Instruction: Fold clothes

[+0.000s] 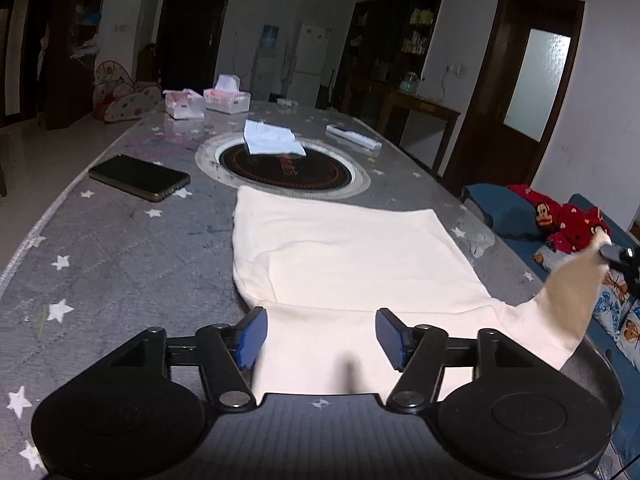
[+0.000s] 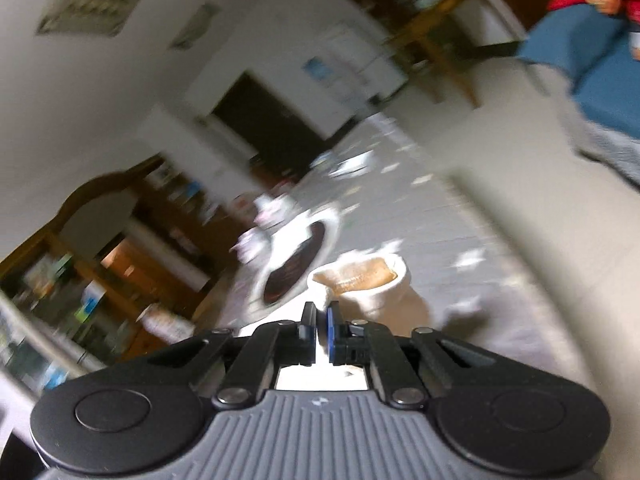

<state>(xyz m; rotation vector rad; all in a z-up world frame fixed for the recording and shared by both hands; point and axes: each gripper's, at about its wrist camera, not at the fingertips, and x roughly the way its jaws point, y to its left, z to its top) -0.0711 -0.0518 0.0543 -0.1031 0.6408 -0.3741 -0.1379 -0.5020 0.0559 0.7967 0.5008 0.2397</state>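
L gripper [image 1: 320, 336]: jaws wide apart, blue pads either side of the near edge of the cream garment [image 1: 340, 264], nothing pinched. R gripper [image 2: 320, 334]: jaws narrow, pressed onto a cream sleeve [image 2: 362, 280], cuff opening seen just beyond the tips; R wrist view badly motion-blurred. In L wrist view, same sleeve lifted off the worktop [image 1: 120, 248] at near right, stretched up to the R gripper at the right edge. Garment body spread flat on the grey star-print worktop, centre-near. Just beyond its far edge, round dark inset [image 1: 286, 168] w/ a folded white cloth [image 1: 272, 142] on it. Black phone [image 1: 139, 177] to the left, apart from garment. Tissue boxes [image 1: 226, 98] at far left. Red monkey-print fabric [image 1: 564, 218] on blue sofa, off right.
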